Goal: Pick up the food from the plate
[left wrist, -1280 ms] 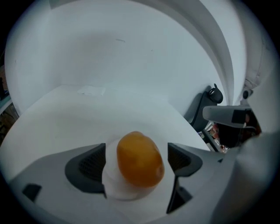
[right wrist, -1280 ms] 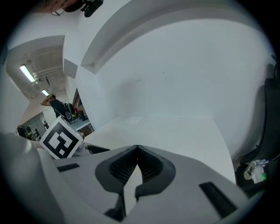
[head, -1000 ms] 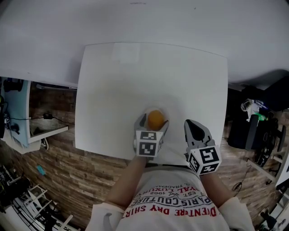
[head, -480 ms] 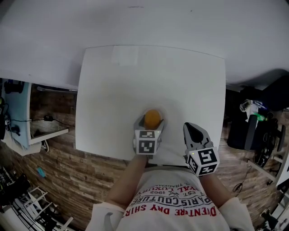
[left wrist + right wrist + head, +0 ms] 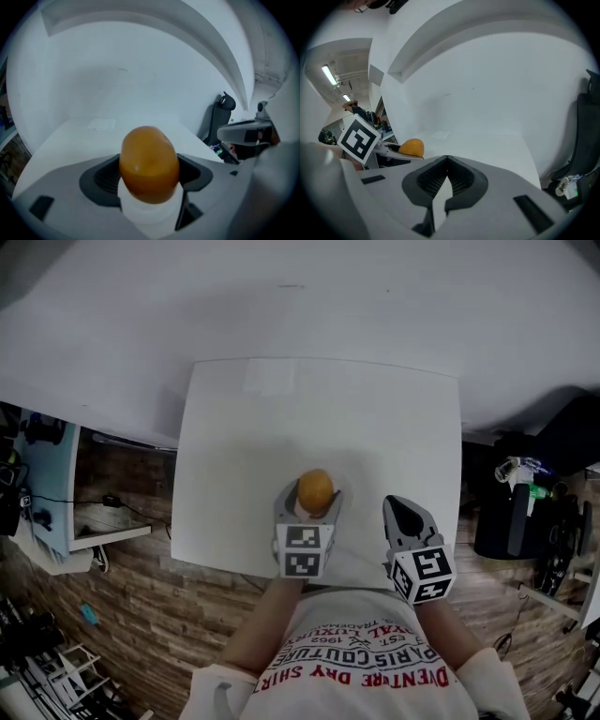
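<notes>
An orange, rounded piece of food (image 5: 316,488) sits between the jaws of my left gripper (image 5: 310,495), whose pads press on both its sides. In the left gripper view the food (image 5: 149,164) fills the gap between the dark pads, above the white table (image 5: 93,136). A white round shape lies just under it; I cannot tell whether that is the plate. My right gripper (image 5: 401,509) hovers over the table's near edge, right of the left one, its jaws closed on nothing (image 5: 447,161). From the right gripper view the food (image 5: 411,147) shows at the left.
The white table (image 5: 244,427) stands against a white wall. A brick-patterned floor lies around it. A pale blue shelf (image 5: 47,484) is at the left. A black chair (image 5: 586,140) and dark clutter (image 5: 525,512) are at the right.
The left gripper's jaws, wide around the food a second ago, have closed on it. The head view has shifted a little; the right gripper has hardly moved.
</notes>
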`<control>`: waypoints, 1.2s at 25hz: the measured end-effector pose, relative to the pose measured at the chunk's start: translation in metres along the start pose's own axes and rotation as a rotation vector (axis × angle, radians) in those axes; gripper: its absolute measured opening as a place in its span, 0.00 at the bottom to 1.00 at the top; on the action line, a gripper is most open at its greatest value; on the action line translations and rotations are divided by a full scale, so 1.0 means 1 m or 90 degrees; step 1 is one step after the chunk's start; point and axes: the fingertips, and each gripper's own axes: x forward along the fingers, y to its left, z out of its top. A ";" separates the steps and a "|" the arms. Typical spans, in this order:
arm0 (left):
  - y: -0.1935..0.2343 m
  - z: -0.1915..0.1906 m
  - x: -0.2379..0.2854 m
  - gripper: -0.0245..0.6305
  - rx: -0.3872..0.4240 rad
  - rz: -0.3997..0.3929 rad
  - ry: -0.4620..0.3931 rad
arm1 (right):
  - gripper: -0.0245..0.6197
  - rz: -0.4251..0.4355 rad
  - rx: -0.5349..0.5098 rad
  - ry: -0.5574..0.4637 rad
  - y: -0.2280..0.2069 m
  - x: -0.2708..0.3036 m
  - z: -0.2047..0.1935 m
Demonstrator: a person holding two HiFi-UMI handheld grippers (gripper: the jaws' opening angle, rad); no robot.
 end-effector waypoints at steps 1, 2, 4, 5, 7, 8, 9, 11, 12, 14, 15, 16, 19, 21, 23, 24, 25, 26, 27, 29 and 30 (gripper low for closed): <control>0.001 0.010 -0.007 0.58 0.001 0.004 -0.026 | 0.05 -0.003 0.000 -0.011 0.002 -0.002 0.006; 0.003 0.021 -0.015 0.58 0.003 0.008 -0.052 | 0.05 -0.007 0.001 -0.022 0.003 -0.005 0.012; 0.005 0.044 -0.033 0.58 0.010 0.013 -0.098 | 0.05 -0.016 0.002 -0.048 0.008 -0.010 0.026; 0.006 0.055 -0.042 0.58 0.018 0.014 -0.118 | 0.05 -0.021 0.001 -0.062 0.010 -0.012 0.033; 0.004 0.077 -0.061 0.58 0.037 0.010 -0.158 | 0.05 -0.029 -0.002 -0.087 0.013 -0.019 0.047; 0.003 0.087 -0.070 0.58 0.047 0.007 -0.179 | 0.05 -0.033 -0.005 -0.098 0.015 -0.023 0.053; 0.002 0.098 -0.079 0.58 0.058 0.005 -0.201 | 0.05 -0.035 -0.010 -0.108 0.017 -0.026 0.059; 0.000 0.120 -0.095 0.58 0.076 0.000 -0.247 | 0.05 -0.042 -0.022 -0.130 0.018 -0.032 0.072; -0.001 0.132 -0.103 0.58 0.083 -0.001 -0.270 | 0.05 -0.047 -0.027 -0.143 0.018 -0.036 0.078; -0.003 0.152 -0.120 0.58 0.095 -0.001 -0.316 | 0.05 -0.060 -0.033 -0.171 0.017 -0.044 0.090; -0.004 0.161 -0.128 0.58 0.104 0.000 -0.339 | 0.05 -0.067 -0.033 -0.185 0.017 -0.048 0.095; -0.006 0.169 -0.136 0.58 0.115 0.003 -0.360 | 0.05 -0.073 -0.033 -0.197 0.016 -0.053 0.100; -0.010 0.187 -0.156 0.58 0.145 0.006 -0.407 | 0.05 -0.086 -0.035 -0.234 0.016 -0.065 0.118; -0.012 0.197 -0.166 0.58 0.152 0.001 -0.427 | 0.05 -0.089 -0.041 -0.258 0.018 -0.072 0.130; -0.014 0.203 -0.174 0.58 0.153 -0.008 -0.441 | 0.05 -0.091 -0.045 -0.276 0.020 -0.078 0.141; -0.014 0.206 -0.177 0.58 0.155 -0.011 -0.446 | 0.05 -0.094 -0.048 -0.282 0.021 -0.081 0.145; -0.015 0.208 -0.179 0.58 0.157 -0.015 -0.449 | 0.05 -0.098 -0.050 -0.286 0.022 -0.083 0.149; -0.015 0.210 -0.180 0.58 0.159 -0.019 -0.451 | 0.05 -0.100 -0.053 -0.288 0.022 -0.084 0.152; -0.015 0.211 -0.180 0.58 0.159 -0.022 -0.452 | 0.05 -0.102 -0.055 -0.288 0.023 -0.084 0.154; -0.016 0.213 -0.179 0.58 0.160 -0.026 -0.450 | 0.05 -0.100 -0.057 -0.289 0.025 -0.084 0.156; -0.016 0.213 -0.179 0.58 0.160 -0.028 -0.448 | 0.05 -0.098 -0.059 -0.289 0.026 -0.084 0.157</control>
